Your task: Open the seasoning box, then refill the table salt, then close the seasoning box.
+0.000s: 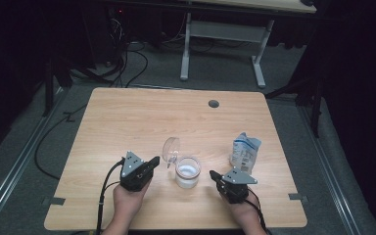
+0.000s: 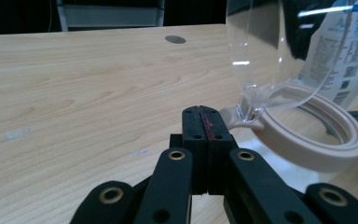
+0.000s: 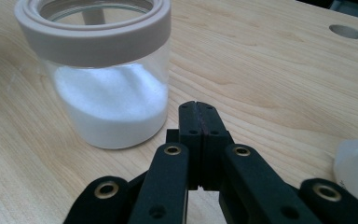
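Note:
A clear jar [image 1: 187,172] with a beige rim stands near the table's front edge, part filled with white powder. Its clear hinged lid [image 1: 171,149] stands open, tipped up at the jar's left. My left gripper [image 1: 154,161] is just left of the jar, jaws shut with nothing between them; in the left gripper view its tip [image 2: 204,111] sits beside the lid's hinge, with the lid [image 2: 270,51] and the rim [image 2: 317,144] close ahead. My right gripper [image 1: 211,175] is shut and empty just right of the jar. From the right gripper [image 3: 198,105] the jar [image 3: 105,79] stands ahead at the left.
A white and blue bag [image 1: 245,152] stands right of the jar, close behind my right gripper; it appears again as the bag [image 2: 349,51] behind the lid. The wooden table [image 1: 127,112] has a round cable hole [image 1: 213,104] near its far edge. A white-legged desk stands beyond.

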The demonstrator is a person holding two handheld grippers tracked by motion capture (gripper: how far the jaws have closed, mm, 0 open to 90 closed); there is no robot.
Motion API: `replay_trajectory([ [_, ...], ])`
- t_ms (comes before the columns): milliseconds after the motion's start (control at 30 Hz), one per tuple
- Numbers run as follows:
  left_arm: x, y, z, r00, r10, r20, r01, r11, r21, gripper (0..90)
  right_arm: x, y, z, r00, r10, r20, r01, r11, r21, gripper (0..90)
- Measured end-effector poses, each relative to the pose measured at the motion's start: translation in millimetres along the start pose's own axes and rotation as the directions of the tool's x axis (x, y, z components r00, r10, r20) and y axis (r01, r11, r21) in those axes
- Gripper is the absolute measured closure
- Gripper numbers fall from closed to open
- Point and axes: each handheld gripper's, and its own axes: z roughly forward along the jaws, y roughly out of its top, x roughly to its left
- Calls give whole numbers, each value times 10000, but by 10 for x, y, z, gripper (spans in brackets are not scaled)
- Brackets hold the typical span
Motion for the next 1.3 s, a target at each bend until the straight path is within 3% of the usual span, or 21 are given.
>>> replay_trajectory([
  [633, -157, 86, -20, 9983, 245, 531, -224, 9990, -390, 897, 131, 15, 106, 9989, -249, -406, 252, 9997, 66, 900],
  [1000, -273, 72, 8, 9950, 488, 875, -461, 9984, -326, 894, 123, 40, 108, 9992, -247, -311, 246, 9997, -28, 900],
  [1300, -272, 20, -3, 9954, 585, 754, -571, 9982, -198, 894, 102, 115, 88, 9994, -197, -267, 189, 9994, -303, 900],
])
